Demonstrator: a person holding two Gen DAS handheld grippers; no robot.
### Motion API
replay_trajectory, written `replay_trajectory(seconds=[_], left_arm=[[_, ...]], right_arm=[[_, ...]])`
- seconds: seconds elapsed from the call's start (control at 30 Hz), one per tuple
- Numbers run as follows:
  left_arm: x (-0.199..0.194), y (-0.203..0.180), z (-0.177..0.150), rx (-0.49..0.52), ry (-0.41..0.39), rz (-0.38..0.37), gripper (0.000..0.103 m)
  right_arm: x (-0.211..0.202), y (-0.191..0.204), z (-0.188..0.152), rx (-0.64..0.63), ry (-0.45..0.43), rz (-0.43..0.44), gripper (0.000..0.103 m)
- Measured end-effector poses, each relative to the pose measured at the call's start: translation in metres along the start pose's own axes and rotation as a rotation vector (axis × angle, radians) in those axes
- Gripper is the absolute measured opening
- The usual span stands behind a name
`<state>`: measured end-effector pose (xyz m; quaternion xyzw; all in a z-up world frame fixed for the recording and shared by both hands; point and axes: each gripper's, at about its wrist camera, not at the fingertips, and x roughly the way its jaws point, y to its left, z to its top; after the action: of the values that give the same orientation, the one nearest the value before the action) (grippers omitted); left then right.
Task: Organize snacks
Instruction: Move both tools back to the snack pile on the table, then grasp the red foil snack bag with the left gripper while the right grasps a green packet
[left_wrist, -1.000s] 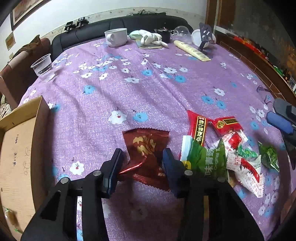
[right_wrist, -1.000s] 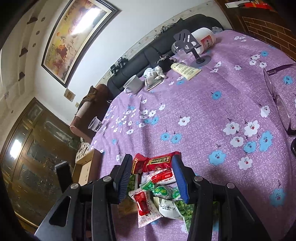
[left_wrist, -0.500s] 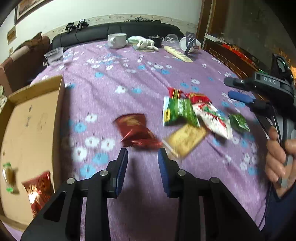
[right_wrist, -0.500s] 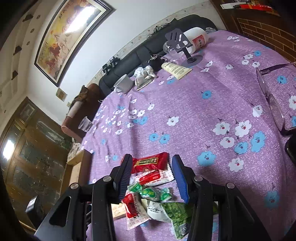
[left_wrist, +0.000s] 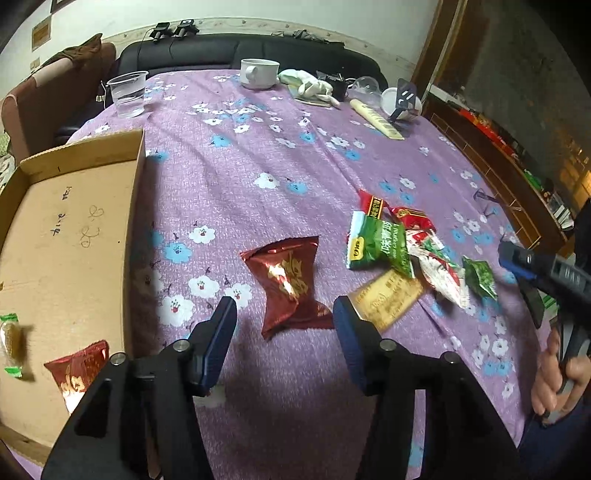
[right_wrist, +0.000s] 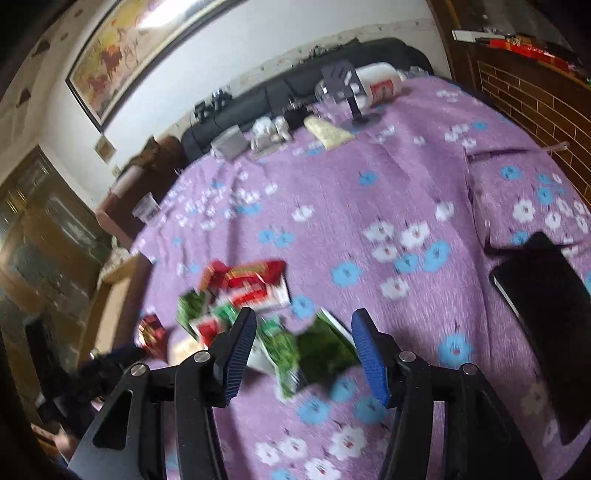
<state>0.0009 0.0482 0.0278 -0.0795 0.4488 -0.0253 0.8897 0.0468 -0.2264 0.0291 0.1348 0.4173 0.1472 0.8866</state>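
**Two grippers over loose snacks**

My left gripper (left_wrist: 284, 325) is opening, released, the dark red packet (left_wrist: 290, 282) lying between its jaws, untouched. My right gripper (right_wrist: 303, 345) is opening over a blurred green packet (right_wrist: 314, 349), apparently ungripped. Beyond lie the snack pile (left_wrist: 406, 251) and cardboard box (left_wrist: 66, 236). Risk: crinkled foil slipping from a shallow pinch.

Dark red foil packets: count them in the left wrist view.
2. One dark red foil packet lies on the purple tablecloth ahead of the jaws; another sits inside the cardboard box. Others may be hidden.
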Motion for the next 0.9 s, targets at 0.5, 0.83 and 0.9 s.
replay_trajectory(seconds=[0.5, 0.83, 0.9], left_arm=[[0.028, -0.008, 0.006, 0.032, -0.012, 0.079, 0.037], [0.014, 0.003, 0.006, -0.035, -0.116, 0.023, 0.028], [0.011, 0.003, 0.006, -0.035, -0.129, 0.018, 0.028]], right_arm=[[0.031, 0.018, -0.021, -0.149, 0.057, -0.138, 0.053], [0.013, 0.026, -0.022, -0.158, -0.059, -0.051, 0.043], [0.007, 0.032, -0.023, -0.181, -0.095, -0.046, 0.043]])
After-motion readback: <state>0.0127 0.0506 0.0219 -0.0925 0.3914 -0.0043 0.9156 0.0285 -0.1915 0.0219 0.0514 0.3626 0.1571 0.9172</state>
